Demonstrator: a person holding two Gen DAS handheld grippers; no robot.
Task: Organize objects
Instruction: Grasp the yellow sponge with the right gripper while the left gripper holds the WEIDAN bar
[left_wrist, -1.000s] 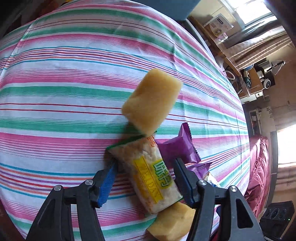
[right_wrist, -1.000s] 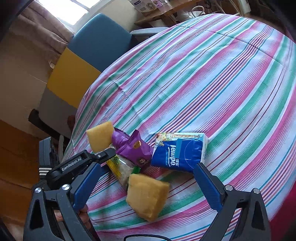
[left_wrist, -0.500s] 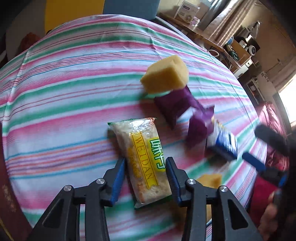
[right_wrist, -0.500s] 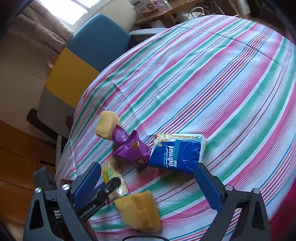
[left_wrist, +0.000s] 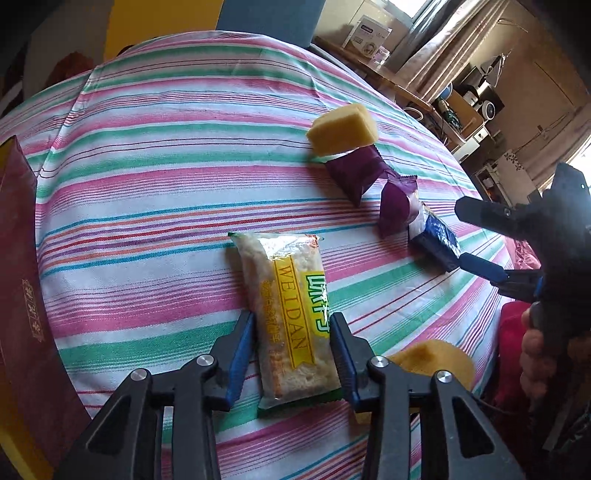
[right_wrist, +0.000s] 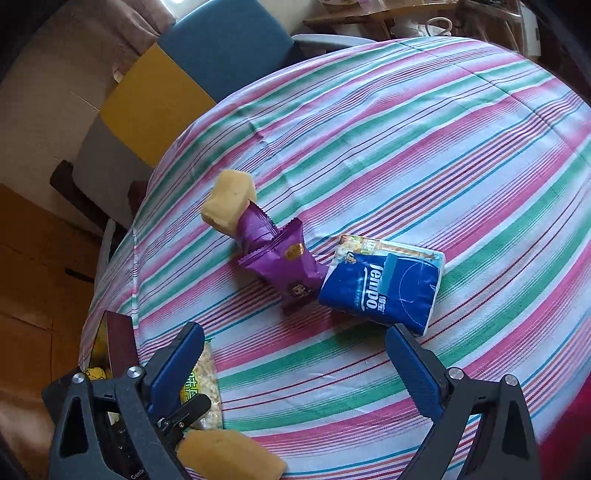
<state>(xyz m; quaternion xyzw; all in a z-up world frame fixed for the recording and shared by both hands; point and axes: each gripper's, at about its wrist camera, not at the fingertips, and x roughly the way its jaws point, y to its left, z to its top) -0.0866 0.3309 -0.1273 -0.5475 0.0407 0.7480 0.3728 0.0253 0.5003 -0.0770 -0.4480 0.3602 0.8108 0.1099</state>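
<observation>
My left gripper is shut on the Weidan snack pack, a clear wrapper with a yellow band, held just over the striped tablecloth; the pack also shows in the right wrist view. My right gripper is open and empty, just short of the blue Tempo tissue pack. Two purple snack packs lie left of the tissues. One yellow sponge rests at their far end, another lies near the table's front edge.
A dark red box stands open at the table's left edge; it also shows in the right wrist view. A blue and yellow chair stands behind the table. Shelves and appliances fill the far right.
My left gripper closed on the Weidan pack and drew it back toward the left, away from the purple packs and sponge. My right gripper stayed open and moved slightly forward.
</observation>
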